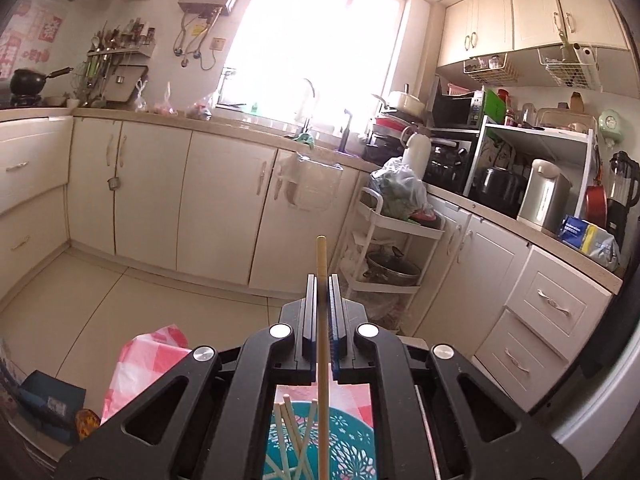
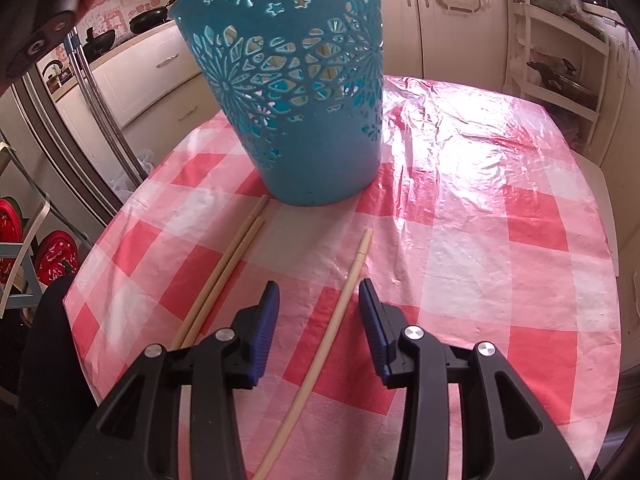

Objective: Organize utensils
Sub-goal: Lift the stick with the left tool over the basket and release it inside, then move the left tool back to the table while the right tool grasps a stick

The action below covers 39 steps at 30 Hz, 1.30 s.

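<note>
A table covered by a red-and-white checked plastic cloth filled most of the right wrist view. On it, toward the far side, stood a teal plastic basket with cut-out flower patterns, upright and tapering to its base. In the left wrist view the same basket showed from above, under the gripper, with several pale chopsticks leaning crossed inside it; through the cut-outs in the right wrist view, pale shapes showed inside too.

Three chopsticks lay on the cloth in front of the basket. A pair lay side by side to the left, their far tips just beside the basket's base, their near ends passing behind the left finger of the right gripper. A single chopstick lay apart from the pair, running lengthwise between that gripper's blue pads. The jaws stood partly open, the pads clear of the stick on both sides, with the stick nearer the right pad at the fingertips.

The left gripper was clamped narrowly on one chopstick, which ran along the fingers, its tip standing out past them and its other end reaching back over the basket.
</note>
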Available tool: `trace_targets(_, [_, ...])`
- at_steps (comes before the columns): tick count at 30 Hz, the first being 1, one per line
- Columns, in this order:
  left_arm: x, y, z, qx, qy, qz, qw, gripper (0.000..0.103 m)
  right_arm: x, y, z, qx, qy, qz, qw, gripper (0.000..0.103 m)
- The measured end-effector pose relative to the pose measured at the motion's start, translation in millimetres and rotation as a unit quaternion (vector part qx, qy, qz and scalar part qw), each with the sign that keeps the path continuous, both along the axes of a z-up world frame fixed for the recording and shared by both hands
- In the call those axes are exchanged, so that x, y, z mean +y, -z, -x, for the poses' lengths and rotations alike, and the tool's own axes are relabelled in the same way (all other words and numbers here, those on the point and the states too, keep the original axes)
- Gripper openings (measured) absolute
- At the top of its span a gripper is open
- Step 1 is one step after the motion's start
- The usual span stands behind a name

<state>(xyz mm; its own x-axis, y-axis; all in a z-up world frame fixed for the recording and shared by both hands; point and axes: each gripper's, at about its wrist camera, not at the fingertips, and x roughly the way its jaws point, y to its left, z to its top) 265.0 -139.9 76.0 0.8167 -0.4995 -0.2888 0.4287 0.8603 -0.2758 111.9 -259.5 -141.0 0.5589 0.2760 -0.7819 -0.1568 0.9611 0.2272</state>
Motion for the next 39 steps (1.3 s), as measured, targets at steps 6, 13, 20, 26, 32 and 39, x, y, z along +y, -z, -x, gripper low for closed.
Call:
trace_targets(6, [-12.2,28.1,-20.2,0.014,-0.025,-0.010,0.9995,0.005,-0.7,0.2,-0.1,0.001,-0.003,-0.005,1.000,0.043])
trace_targets(13, [-19.8,52.1,-13.4,0.038,-0.003,-0.054,0.9978,0.005,0.3,0.5,0.1,0.000,-0.006,-0.003,1.000,0.045])
trace_targets(20, [11.6,55.8,28.1,0.035,-0.020,-0.087,0.9954,0.039,0.6,0.7,0.2,-0.001,-0.005,-0.005,1.000,0.045])
trace_targets(26, [80.5,67.4,80.4,0.022,-0.098,-0.093,0.9906,0.074,1.2,0.1,1.7,-0.002,0.000,-0.001,1.000,0.045])
trace_targets(32, [124.2,143.3,82.6,0.121,-0.123,-0.126,0.9769,0.078,2.1,-0.3,2.1,-0.002,0.009,0.011,1.000,0.045])
trace_targets(39, [121.6,197.5,71.3,0.170,-0.116,-0.159,0.9657,0.079,11.4,-0.3,4.1,-0.006,0.021,0.046,0.999,0.043])
